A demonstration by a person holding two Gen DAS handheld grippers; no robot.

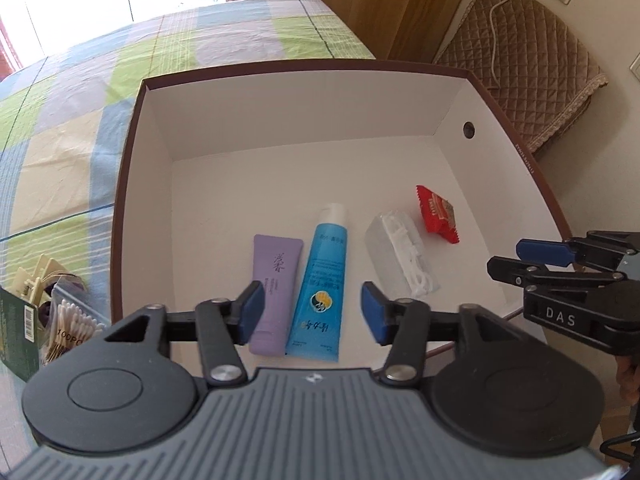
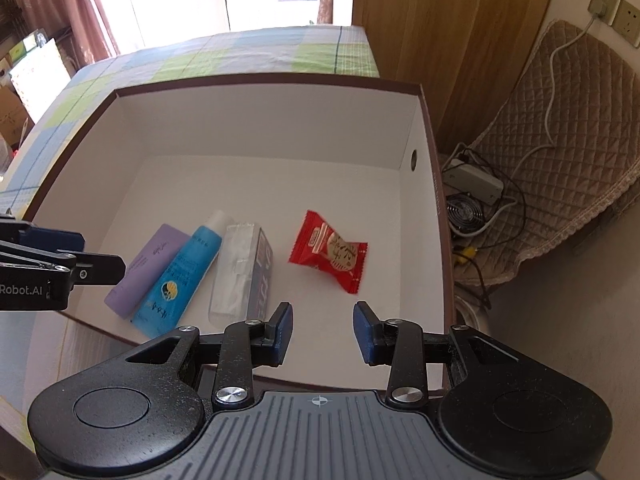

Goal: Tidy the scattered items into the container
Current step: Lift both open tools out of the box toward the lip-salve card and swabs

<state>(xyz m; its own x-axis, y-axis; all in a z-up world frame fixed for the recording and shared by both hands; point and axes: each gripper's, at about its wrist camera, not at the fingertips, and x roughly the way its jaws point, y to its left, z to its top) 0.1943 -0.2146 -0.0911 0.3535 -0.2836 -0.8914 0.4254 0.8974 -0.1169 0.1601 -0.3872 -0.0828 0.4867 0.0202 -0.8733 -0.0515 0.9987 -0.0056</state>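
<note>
A white box with a brown rim (image 1: 132, 128) (image 2: 434, 208) stands on the checked cloth. On its floor lie a purple tube (image 1: 272, 288) (image 2: 148, 264), a blue tube (image 1: 320, 280) (image 2: 180, 280), a clear pack of white floss picks (image 1: 400, 256) (image 2: 240, 272) and a red snack packet (image 1: 438, 214) (image 2: 330, 250). My left gripper (image 1: 312, 314) hovers open over the near ends of the two tubes, holding nothing. My right gripper (image 2: 322, 334) hovers open above the box's near side, just short of the red packet, also holding nothing. Each gripper shows at the other view's edge (image 1: 540, 260) (image 2: 60, 256).
Outside the box at the left lie a cotton-swab pack (image 1: 70, 322), a green carton (image 1: 18, 332) and small cards (image 1: 40, 276). To the right are a quilted brown cover (image 2: 560, 140), wall sockets (image 2: 612, 12), cables and a power strip (image 2: 474, 182). A wooden panel (image 2: 440, 20) stands behind.
</note>
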